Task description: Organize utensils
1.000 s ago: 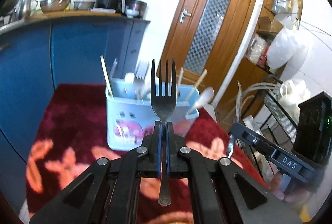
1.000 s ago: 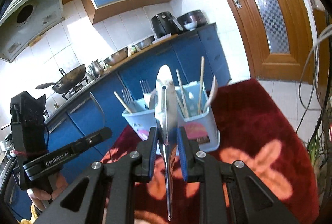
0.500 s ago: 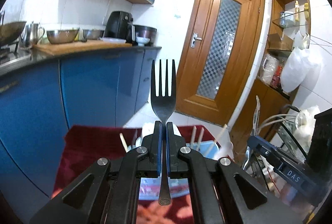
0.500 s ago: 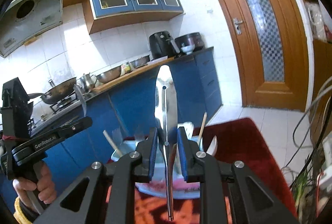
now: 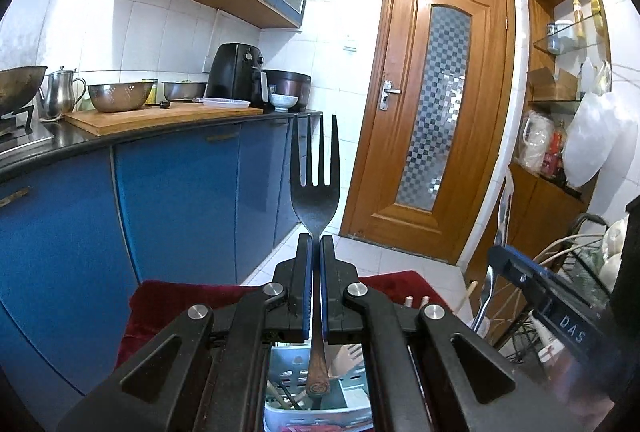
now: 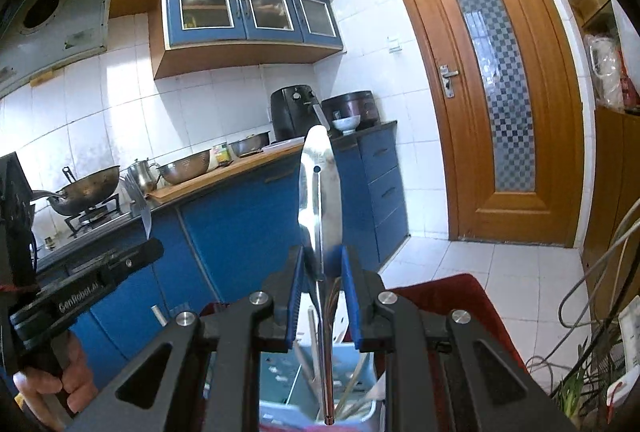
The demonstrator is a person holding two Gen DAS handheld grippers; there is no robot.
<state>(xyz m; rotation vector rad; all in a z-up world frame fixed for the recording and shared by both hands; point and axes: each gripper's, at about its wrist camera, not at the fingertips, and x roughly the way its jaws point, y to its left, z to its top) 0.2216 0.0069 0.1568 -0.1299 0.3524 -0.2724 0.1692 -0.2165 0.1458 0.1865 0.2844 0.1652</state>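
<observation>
The dark metal fork (image 5: 315, 188) stands tines-up, its neck pinched between the pressed-together left tongs (image 5: 315, 246). The shiny steel spoon (image 6: 320, 200) stands bowl-up on edge, clamped by the right tongs (image 6: 321, 264). Below both, partly hidden, sits the pale blue plastic utensil caddy (image 5: 352, 398) holding wooden chopsticks, on the table's dark red patterned cloth (image 5: 168, 308).

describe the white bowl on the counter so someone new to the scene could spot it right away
Start at the dark countertop above the blue cabinets and follow it to the end nearest the wooden door. Past the black air fryer and in front of the dark round cooker sits the small white bowl. It is the only white bowl there; the others are bare steel.
</observation>
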